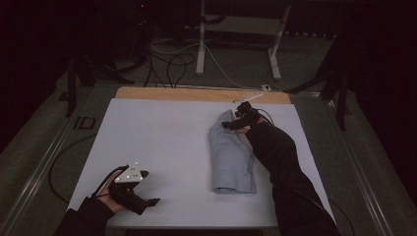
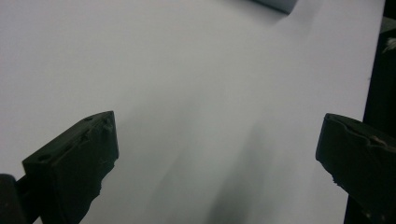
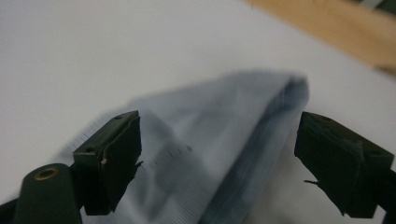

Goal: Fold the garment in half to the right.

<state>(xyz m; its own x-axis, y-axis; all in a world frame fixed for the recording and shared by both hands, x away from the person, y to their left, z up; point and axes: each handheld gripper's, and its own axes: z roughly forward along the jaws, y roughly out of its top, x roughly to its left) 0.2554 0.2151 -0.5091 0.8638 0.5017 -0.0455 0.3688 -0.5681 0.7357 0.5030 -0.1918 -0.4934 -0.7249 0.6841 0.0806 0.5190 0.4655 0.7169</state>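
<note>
- Dark room around a white-topped table [image 1: 162, 147]; bare wood strip [image 1: 196, 94] along the table's far edge; cables and white desk legs [image 1: 200, 44] on the floor beyond it.
- Folded pale blue-grey cloth [image 1: 230, 157] lies flat on the white top, right of centre, long axis running near to far, its narrow end pointing away from the person.
- Right gripper [image 1: 230, 124] sits at the cloth's far end, forearm in a dark sleeve [image 1: 280, 162] lying along the cloth's right edge.
- Right gripper view: jaws spread wide, the cloth [image 3: 219, 140] between and just beyond them, its layered folded edge nearer the right-hand jaw. Whether either jaw touches the fabric cannot be told; nothing pinched.
- Left gripper [image 1: 150, 202] rests low at the near left corner of the table, well apart from the cloth, held in the left hand [image 1: 110, 199]; grey three-cornered plate [image 1: 131, 174] on top.
- Left gripper view: jaws wide apart over bare white surface; a corner of the cloth [image 2: 275, 4] far ahead at the top edge.
</note>
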